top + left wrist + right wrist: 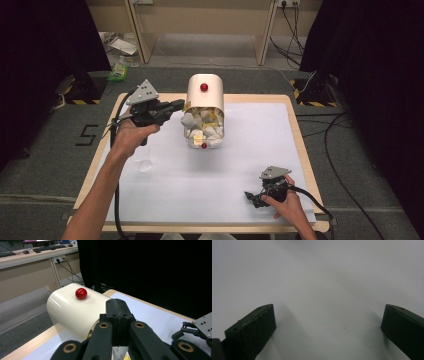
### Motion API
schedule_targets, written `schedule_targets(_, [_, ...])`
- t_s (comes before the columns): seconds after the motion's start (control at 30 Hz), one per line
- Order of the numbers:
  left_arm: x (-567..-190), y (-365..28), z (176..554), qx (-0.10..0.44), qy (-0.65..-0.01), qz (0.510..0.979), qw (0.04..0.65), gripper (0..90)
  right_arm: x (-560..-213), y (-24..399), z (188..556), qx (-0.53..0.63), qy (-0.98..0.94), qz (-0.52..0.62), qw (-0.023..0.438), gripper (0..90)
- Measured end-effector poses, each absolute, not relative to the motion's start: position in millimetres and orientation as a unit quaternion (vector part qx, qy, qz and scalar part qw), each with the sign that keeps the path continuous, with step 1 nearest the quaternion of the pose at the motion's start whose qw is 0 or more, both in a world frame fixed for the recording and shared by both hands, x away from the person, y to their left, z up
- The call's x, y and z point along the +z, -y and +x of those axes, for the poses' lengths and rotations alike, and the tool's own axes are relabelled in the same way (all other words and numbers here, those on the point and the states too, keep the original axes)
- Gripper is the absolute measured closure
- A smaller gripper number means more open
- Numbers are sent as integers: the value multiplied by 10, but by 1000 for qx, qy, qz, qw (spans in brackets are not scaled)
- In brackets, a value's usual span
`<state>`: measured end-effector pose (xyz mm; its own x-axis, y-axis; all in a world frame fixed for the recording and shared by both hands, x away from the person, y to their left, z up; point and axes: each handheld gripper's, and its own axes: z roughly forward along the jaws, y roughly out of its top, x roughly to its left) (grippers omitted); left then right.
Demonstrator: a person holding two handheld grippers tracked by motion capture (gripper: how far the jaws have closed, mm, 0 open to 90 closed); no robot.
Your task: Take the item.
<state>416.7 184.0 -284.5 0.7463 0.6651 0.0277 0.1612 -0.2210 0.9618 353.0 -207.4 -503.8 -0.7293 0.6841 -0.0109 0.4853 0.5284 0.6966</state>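
A cream, round-topped box (205, 97) (72, 311) with a red knob (204, 87) (81, 293) stands at the back middle of the white table top (240, 165). Its front shows several white and yellow packets (202, 127) and a second red knob (204, 146) low down. My left gripper (177, 105) (117, 312) hovers just left of the box, jaws pressed together with nothing between them. Near the front right edge, my right gripper (250, 196) (328, 327) rests low over the white surface, jaws wide apart and empty. It also appears in the left gripper view (197, 331).
A small clear object (145, 162) lies on the table left of centre, under my left forearm. The table has a wooden rim (300, 135). Cables (340, 170) run over the floor to the right, and dark curtains stand on both sides.
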Motion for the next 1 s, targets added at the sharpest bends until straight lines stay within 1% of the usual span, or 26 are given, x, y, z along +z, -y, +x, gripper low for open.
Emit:
schedule_targets(0.4, [-2851,-2136,4040,235,-291,737,563,896,-5040,2073,3530,349,-862,339,143,2])
schedule_targets(1.0, [-3152,-2641,3796,245,-334,714,564,896,-5041,2072,3530,349,-862,339,144,2])
